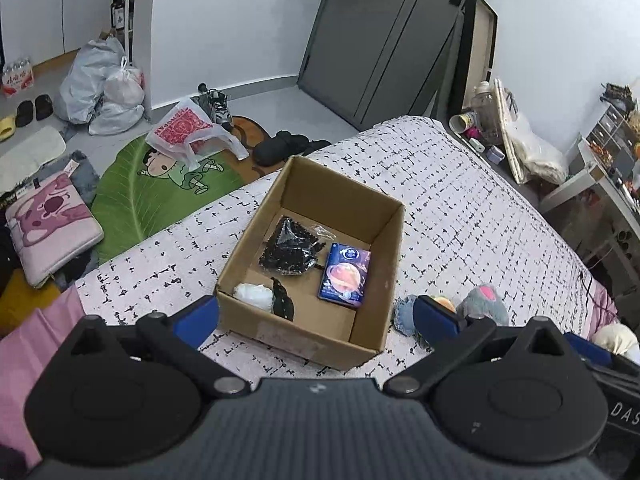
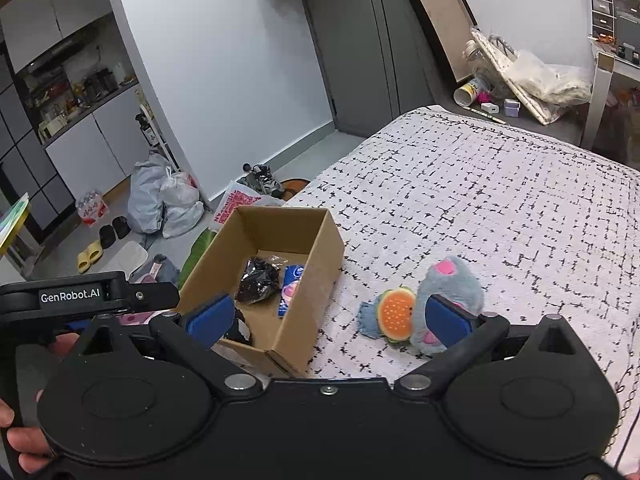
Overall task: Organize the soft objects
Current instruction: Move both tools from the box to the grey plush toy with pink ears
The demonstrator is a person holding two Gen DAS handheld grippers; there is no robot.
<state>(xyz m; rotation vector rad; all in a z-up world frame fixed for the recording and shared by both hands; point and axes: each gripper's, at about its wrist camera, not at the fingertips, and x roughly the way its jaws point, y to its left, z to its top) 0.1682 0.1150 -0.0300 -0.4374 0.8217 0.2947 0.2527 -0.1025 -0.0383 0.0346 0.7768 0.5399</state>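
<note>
An open cardboard box sits on the patterned bed cover. Inside lie a black crinkled packet, a blue tissue pack, a white soft wad and a small black piece. To the box's right on the bed lie a grey plush paw, an orange burger toy and a blue denim piece. My left gripper is open and empty above the box's near edge. My right gripper is open and empty, above the bed between box and toys.
The bed cover stretches far and right. The floor to the left holds a green leaf rug, a pink cushion, plastic bags and shoes. A grey door and cluttered shelves stand beyond the bed.
</note>
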